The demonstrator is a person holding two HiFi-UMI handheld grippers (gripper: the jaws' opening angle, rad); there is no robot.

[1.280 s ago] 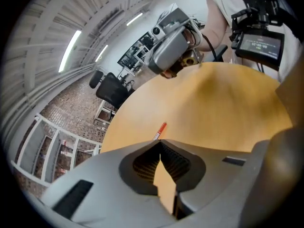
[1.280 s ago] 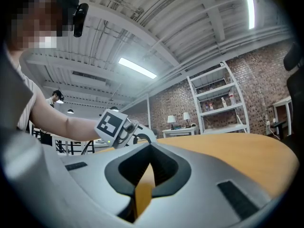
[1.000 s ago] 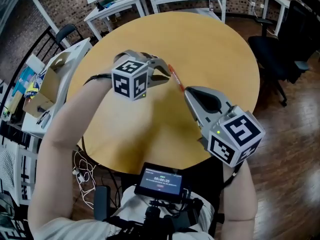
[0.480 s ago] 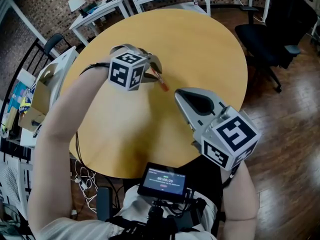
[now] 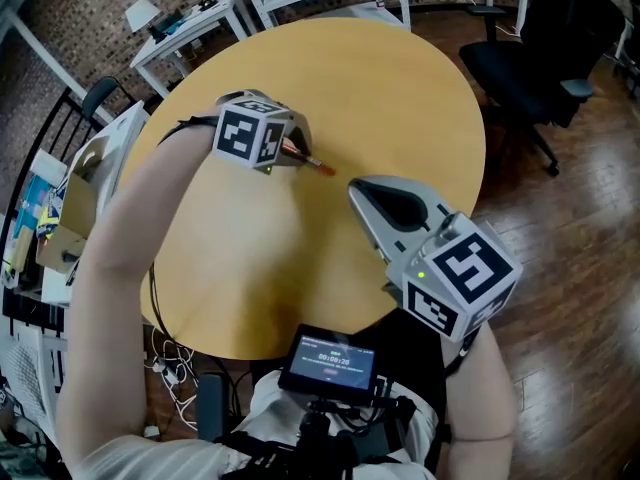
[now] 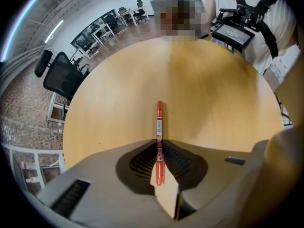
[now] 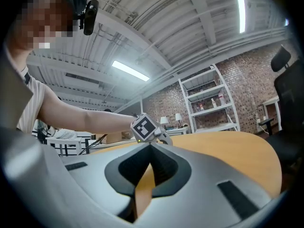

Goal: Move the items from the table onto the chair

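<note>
The left claw (image 6: 159, 144) had tipped downward, jaws just closing onto the slim orange plastic pen (image 6: 159, 122) on the round wooden desk (image 5: 400, 98), left of centre. It looked light, stiff and slippery, best pinched mid-barrel. The right claw (image 5: 362, 188) hung closed, empty.

The round tabletop (image 5: 400, 98) was bare almost all over, so a gripper could pass freely across its far and right parts. Left of the middle, the left gripper (image 5: 297, 153) stood tip-down, its jaws just closing on a red pen (image 5: 315, 162), and it blocked that spot. The right gripper (image 5: 358, 190) hung over the near right part. Past the right rim lay open floor (image 5: 570, 218), then a black chair (image 5: 530, 68). White desks (image 5: 190, 23) stood far off. A box (image 5: 65, 203) crowded the left.
</note>
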